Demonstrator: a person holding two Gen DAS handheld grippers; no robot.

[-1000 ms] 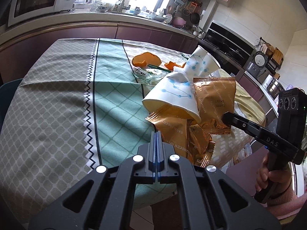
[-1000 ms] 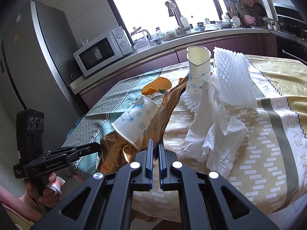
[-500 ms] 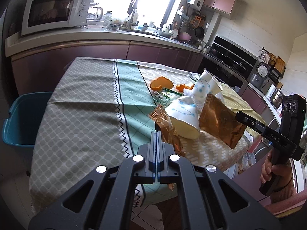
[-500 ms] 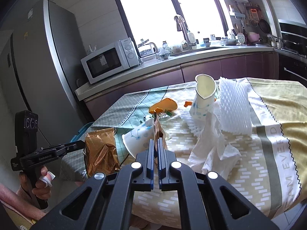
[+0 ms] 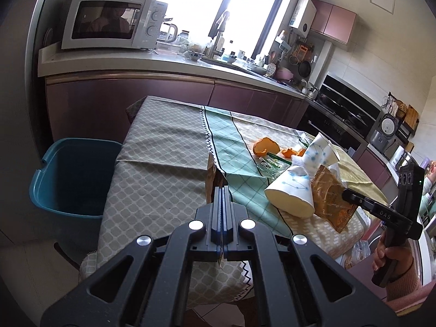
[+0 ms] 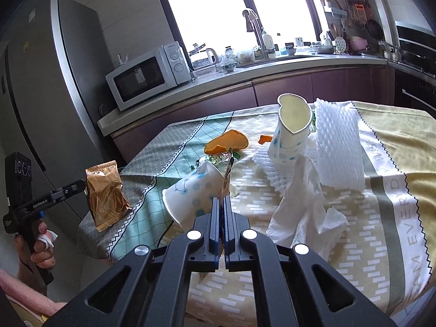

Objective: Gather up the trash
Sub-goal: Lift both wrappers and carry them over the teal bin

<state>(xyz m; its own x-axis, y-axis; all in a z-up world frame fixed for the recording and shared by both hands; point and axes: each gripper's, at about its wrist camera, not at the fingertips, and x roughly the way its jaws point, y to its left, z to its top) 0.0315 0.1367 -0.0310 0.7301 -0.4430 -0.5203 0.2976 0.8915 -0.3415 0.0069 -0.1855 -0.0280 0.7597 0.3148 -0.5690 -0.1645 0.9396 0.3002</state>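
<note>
My left gripper (image 5: 222, 190) is shut on a golden-brown snack wrapper (image 5: 211, 179), seen edge-on, held above the table's near edge; the same wrapper shows hanging from it in the right wrist view (image 6: 105, 190). My right gripper (image 6: 224, 200) is shut on a second golden wrapper (image 6: 227, 179), which also shows in the left wrist view (image 5: 331, 200). A paper cup (image 6: 192, 193) lies on its side between them. A second cup (image 6: 290, 130) stands upright. Orange peel (image 6: 226, 145), a crumpled tissue (image 6: 305, 201) and white foam netting (image 6: 338, 147) lie on the tablecloth.
A blue bin (image 5: 72, 174) stands on the floor left of the table. The table (image 5: 163, 163) carries a grey, green and yellow cloth. A counter with a microwave (image 5: 109, 21) runs behind. A fridge (image 6: 41, 95) stands at the far left.
Both grippers have lifted and pulled back from the pile, each with a wrapper. The left one has swung left, so the blue bin has come into view.
</note>
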